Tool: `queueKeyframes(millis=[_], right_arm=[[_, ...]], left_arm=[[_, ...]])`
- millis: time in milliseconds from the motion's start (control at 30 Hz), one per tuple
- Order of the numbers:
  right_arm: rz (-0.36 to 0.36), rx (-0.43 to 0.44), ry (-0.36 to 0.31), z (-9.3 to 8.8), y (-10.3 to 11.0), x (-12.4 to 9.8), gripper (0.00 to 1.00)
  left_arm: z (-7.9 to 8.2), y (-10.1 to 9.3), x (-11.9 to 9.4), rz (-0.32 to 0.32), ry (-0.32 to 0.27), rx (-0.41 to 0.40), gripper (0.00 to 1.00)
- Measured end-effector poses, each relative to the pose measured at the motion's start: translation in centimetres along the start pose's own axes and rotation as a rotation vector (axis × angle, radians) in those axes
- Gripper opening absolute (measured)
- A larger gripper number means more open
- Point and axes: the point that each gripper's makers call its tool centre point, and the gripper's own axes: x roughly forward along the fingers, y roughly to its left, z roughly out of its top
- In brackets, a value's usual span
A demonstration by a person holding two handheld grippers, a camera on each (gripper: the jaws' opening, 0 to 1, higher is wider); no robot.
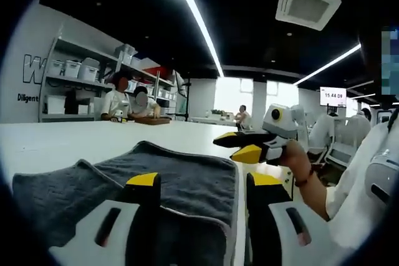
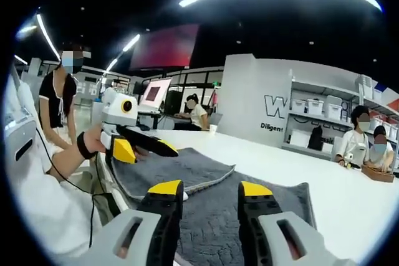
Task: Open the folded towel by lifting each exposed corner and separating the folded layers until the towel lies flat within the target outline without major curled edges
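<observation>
— Where's the grey towel [image 1: 181, 179]?
— Folded on the white bench [image 1: 56, 141], near edge; far side bare.
— The grippers?
— Left hand-held gripper [image 1: 202, 182] released over it; right hand-held gripper [image 2: 202, 190] released too.

The left gripper [image 1: 202, 182] holds its yellow-tipped jaws parted and level. The right gripper [image 2: 211, 190] does likewise, jaws apart, nothing between them. The person's right hand [image 1: 298, 159] grips its handle, wrist banded, white sleeve behind.
</observation>
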Motion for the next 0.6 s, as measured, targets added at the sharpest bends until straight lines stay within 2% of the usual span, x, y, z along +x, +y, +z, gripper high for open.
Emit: queueKeyframes(millis=[200, 267, 367, 500, 600], right_arm=[[0.007, -0.012, 0.0, 0.2, 0.3, -0.1, 0.31], [0.004, -0.013, -0.003, 0.3, 0.3, -0.1, 0.32], [0.005, -0.01, -0.006, 0.3, 0.3, -0.2, 0.32], [-0.007, -0.022, 0.006, 0.2, 0.3, -0.2, 0.32], [-0.013, -0.034, 0.011, 0.2, 0.2, -0.2, 0.32]], left_arm=[[-0.9, 0.0, -0.5, 0.023, 0.011, 0.009, 0.59], [-1.5, 0.0, -0.5, 0.028, 0.035, 0.029, 0.59], [-1.8, 0.3, -0.5, 0.039, 0.04, 0.013, 0.6], [-3.0, -0.2, -0.3, 0.038, 0.102, 0.043, 0.6], [-3.3, -0.1, -0.3, 0.057, 0.117, 0.066, 0.6]])
